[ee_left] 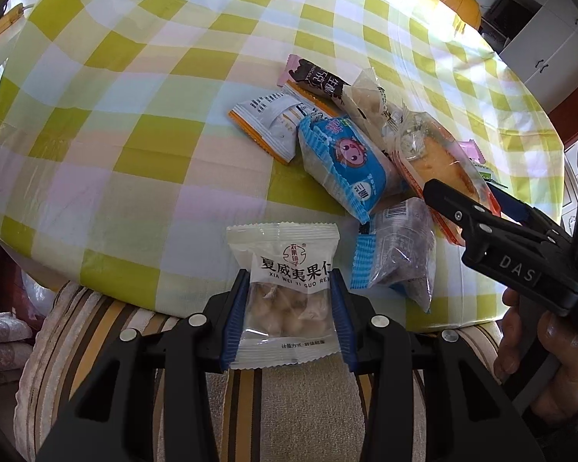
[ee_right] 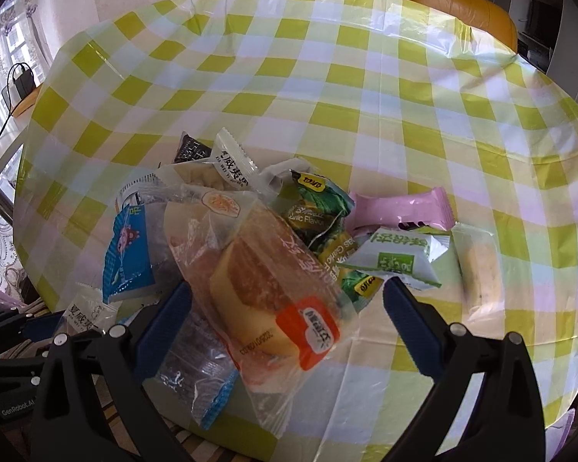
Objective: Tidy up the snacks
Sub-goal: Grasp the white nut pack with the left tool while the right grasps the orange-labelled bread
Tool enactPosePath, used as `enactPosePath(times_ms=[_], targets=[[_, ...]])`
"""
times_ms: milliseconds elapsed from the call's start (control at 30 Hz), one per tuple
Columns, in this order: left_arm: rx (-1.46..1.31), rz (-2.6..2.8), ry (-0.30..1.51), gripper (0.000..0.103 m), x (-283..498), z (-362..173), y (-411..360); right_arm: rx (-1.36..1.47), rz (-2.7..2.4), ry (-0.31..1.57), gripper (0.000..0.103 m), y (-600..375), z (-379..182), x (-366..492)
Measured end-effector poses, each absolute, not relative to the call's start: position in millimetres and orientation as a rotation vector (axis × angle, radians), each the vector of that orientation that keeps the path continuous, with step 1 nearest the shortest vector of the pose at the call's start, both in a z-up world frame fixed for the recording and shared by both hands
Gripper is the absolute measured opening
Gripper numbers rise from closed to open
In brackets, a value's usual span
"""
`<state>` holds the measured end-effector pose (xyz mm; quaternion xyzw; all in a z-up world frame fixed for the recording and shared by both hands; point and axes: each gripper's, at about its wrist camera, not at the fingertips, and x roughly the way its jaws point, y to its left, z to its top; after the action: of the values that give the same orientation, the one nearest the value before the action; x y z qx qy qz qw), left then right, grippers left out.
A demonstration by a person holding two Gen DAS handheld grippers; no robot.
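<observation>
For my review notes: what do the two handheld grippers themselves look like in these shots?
Both are matte black plastic. The left gripper has angular linkage arms with round silver rivets and ribbed blue pads lining its fingers. The right gripper is built the same way, with blue pads and silver rivets; the left wrist view shows "DAS" in pale letters on its side. A bare hand holds its handle; no sleeve shows.

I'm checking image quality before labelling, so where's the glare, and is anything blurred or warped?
Left wrist view: sunlight washes out the tablecloth at the top right, and fisheye bends its checks. Right wrist view: sharp mid-frame, the cake packet film glints, and the edges curve.
</observation>
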<state>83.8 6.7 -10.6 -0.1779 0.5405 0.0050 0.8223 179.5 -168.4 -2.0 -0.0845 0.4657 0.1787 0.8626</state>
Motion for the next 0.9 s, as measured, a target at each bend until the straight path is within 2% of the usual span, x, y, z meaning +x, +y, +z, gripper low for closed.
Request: enactPosePath(times_ms=[100,133,200,233,267,367,567,900], targets=[[-0.392,0.005,1.149,0.04,84.5,-11.8,7.2,-0.131,0.406,1.009,0.096,-168.0,-8.6,187.7],[-0.395,0.003,1.149,0.04,84.6,-12.1,7.1,-0.109,0.426,1.026,0.09,-167.8,-12.2,190.0],[-0.401,-0.001,1.148,0.04,83.7,-12.5,8.2,-0.056,0.438,1.06,0.088,-171.2,-19.8,195.5],[-0.403,-0.002,1.146,0.04,84.3,-12.6,7.8,-0.04,0.434,1.06,0.083,-173.8,-20.8,196.8],[-0.404,-0.003,1.144,0.04,84.3,-12.3,7.8,-0.031,0.428,1.056,0.073,-176.1,-19.2,196.6],[-0.406,0.0,1.132,0.04,83.4,-10.5,7.9,-0.016,0.425,1.047,0.062,-181.2,-15.3,193.7],[-0.405,0.018,1.1,0.04,79.3,-4.4,8.7,-0.026,0.429,1.017,0.053,-183.0,-6.7,183.5],[-0.372,0.038,1.056,0.04,75.1,6.9,6.3,0.007,0.425,0.981,0.05,-201.7,11.1,162.6]])
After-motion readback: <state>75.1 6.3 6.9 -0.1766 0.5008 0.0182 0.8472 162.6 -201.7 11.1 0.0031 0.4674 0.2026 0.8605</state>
